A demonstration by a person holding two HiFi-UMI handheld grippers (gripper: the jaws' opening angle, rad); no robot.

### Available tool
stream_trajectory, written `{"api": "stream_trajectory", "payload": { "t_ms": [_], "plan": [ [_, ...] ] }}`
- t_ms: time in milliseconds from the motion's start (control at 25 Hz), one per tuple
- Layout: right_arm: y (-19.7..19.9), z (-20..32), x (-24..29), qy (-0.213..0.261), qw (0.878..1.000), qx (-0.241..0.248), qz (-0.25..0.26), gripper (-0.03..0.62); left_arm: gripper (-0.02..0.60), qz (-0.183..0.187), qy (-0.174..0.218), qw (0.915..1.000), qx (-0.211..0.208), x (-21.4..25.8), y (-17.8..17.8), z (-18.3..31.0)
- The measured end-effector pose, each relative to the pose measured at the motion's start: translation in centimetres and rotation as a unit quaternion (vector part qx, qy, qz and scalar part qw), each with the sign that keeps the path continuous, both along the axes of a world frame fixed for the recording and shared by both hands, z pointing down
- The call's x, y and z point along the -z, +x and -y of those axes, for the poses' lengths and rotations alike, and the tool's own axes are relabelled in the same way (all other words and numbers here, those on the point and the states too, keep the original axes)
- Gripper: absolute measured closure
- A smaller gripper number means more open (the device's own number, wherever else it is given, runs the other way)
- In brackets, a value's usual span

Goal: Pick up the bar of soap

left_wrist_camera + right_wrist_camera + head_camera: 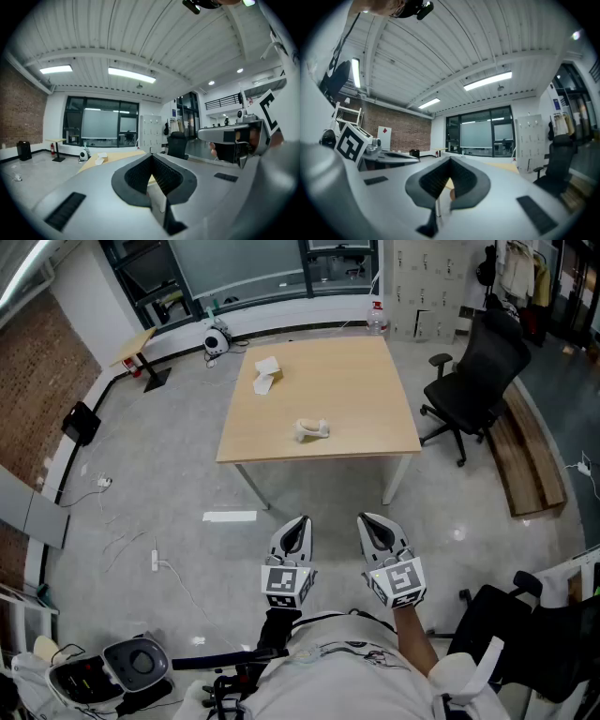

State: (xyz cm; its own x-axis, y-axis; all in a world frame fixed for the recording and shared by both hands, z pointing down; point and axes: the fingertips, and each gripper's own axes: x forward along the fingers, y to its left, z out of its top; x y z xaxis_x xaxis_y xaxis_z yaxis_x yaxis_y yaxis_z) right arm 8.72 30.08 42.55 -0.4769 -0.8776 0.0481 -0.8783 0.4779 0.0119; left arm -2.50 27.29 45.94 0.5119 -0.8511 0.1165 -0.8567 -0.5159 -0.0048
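Head view, left claw [301, 521], right claw [368, 520] both closed, open floor [323, 498] before table [347, 390] edge

Lt-grey hand-held grippers [301, 519], blk ribbed pads [138, 176], b/w marker cubes [286, 585], white shirt [349, 667]

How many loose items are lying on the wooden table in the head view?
2. A pale lump lies near the table's front edge, mid-width; a white crumpled item sits toward its far left corner. Nothing looks hidden.
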Motion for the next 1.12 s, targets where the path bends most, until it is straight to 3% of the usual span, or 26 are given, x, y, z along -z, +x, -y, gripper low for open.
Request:
{"api": "stream_trajectory", "payload": {
  "t_ms": [360, 760, 1000, 1120],
  "plan": [
    [1.3, 0.2, -0.4, 0.002, 1.0, 0.006, -0.007, 0.591, 0.577, -0.006, -0.01, 0.9999, 0.003, -0.6, 1.8, 0.2],
    [2.8, -0.7, -3.6, -0.035, 0.999, 0.022, 0.0, 0.59, 0.577, 0.003, -0.04, 0.9989, 0.022, -3.6, 3.2, -1.8],
    [0.7, 0.8, -5.2, -0.059, 0.997, 0.039, 0.008, 0.59, 0.577, 0.013, -0.064, 0.9971, 0.039, -5.1, 1.5, -0.9],
    [0.0, 2.8, -5.6, -0.061, 0.997, 0.039, 0.002, 0.591, 0.577, 0.016, -0.064, 0.9975, 0.028, -5.5, 1.7, 1.1]
  ]
}}
